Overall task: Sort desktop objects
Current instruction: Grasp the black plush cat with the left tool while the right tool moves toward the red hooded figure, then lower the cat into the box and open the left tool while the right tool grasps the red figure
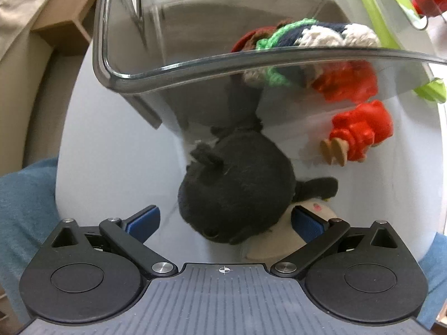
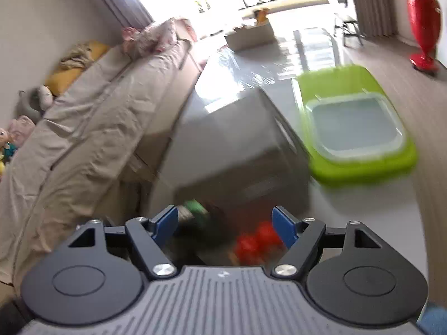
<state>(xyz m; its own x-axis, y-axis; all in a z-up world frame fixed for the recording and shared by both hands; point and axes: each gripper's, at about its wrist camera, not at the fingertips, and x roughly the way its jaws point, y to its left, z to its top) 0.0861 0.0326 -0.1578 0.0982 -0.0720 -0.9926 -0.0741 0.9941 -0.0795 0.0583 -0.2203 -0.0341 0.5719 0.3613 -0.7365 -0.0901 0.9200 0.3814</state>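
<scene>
- Right now the black plush toy (image 1: 237, 187) lies on the white tabletop (image 1: 111, 145), directly under the left gripper (image 1: 225, 220), just outside the near wall of the clear bin (image 1: 195, 69).
- Left gripper: jaws spread, blue pads either side of the plush, not pressing on it. Nothing held.
- Handling guess: plush is soft, light and squashy, not fragile. Best to pinch across the round body; the small ear tuft and the thin limb would slip.
- Beige piece under the plush, partly hidden; can't tell if it's part of the toy.
- Red toy figure (image 1: 360, 131) sits on the table to the right, apart from the plush. Stiff plastic by the look of it.
- Crocheted doll (image 1: 307, 36) is already inside the clear bin.
- Green tray (image 2: 360, 128) holds a clear container, beyond the bin.
- Right gripper (image 2: 225, 223): jaws apart, empty, view motion-blurred.
- No readable labels, brands or writing anywhere.
</scene>
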